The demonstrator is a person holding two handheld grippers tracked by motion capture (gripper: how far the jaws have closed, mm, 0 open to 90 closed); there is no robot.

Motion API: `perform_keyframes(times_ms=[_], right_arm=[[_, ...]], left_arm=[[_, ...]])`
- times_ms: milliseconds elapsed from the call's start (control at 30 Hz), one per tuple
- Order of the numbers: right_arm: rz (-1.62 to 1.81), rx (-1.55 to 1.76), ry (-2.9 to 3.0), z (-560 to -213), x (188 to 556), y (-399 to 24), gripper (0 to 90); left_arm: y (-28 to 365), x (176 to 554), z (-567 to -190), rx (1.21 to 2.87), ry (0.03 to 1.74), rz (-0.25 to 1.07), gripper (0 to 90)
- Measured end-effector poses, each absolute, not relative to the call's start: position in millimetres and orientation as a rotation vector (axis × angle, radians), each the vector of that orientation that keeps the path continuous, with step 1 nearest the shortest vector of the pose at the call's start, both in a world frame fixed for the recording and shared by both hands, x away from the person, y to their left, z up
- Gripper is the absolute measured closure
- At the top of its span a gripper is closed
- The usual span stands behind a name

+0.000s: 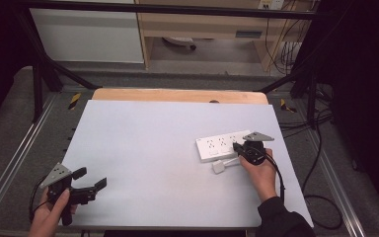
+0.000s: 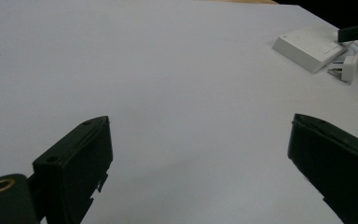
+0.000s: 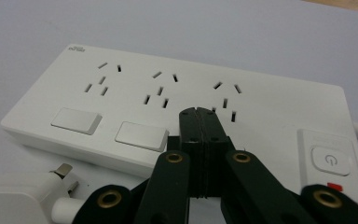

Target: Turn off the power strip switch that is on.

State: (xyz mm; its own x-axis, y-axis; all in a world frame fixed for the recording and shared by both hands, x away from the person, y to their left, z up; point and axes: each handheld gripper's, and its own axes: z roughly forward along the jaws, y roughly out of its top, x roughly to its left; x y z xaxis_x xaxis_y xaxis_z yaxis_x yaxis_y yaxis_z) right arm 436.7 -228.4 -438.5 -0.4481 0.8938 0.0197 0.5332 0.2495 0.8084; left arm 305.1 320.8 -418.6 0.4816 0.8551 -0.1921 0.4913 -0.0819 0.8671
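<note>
**Right gripper over the strip, left idle**

My right gripper (image 3: 198,112) was clenched, jaws pressed together on nothing, tips over the white power strip (image 3: 177,107) near its 3rd socket group. The strip lay on the right side of the white table (image 1: 143,148), a white plug (image 1: 219,167) just beside its near edge. My left gripper (image 1: 90,180) was released, jaws wide, at the near-left corner.

Table cover (image 1: 153,148): smooth, matt pale sheet. Far table edge (image 1: 177,95): bare light wood. Power strip (image 3: 261,116): smooth white plastic, slight sheen. Plug (image 3: 23,198): white plastic, dull metal pins. Right gripper (image 3: 199,113): matt black plastic, brass-coloured rivets. Left gripper (image 2: 200,158): matt black plastic.
</note>
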Motion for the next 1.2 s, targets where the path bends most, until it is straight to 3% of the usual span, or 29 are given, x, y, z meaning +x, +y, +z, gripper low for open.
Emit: perform_keyframes(times_ms=[1200], right_arm=[[1.089, 1.299, 2.085, -439.7, 438.4, -226.8, 90.0]], left_arm=[[321.2, 305.0, -418.4, 1.73, 1.151, 0.459, 6.4]])
